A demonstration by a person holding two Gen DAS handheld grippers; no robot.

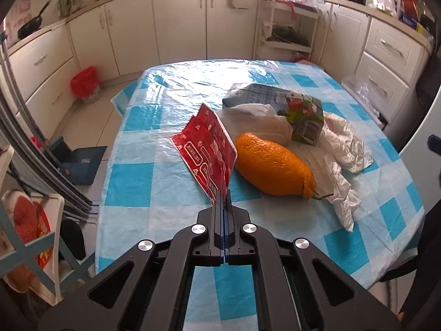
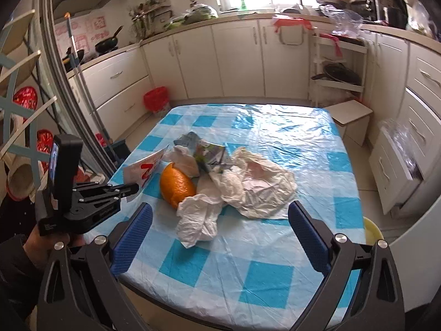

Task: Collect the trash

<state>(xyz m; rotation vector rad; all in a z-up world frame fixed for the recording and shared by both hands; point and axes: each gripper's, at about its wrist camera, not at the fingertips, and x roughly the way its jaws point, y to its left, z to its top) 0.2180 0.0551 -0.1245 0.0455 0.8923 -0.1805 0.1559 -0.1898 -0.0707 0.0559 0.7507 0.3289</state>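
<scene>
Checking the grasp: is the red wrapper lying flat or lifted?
Lifted: the red wrapper stands on edge, one corner pinched in the left gripper's shut jaws.

We see our left gripper (image 1: 223,193) as matte black linkage arms with triangular cut-outs, round silver screws at the joints, and thin blue pads between its black fingers (image 1: 217,207). Our right gripper (image 2: 220,237) has the same black arms and silver screws, with ribbed blue pads (image 2: 132,241) on the fingers. From the right wrist view, the left unit carries a black boxy block on top with small white lettering on its body, gripped by a bare hand (image 2: 41,248) in a dark sleeve.
</scene>
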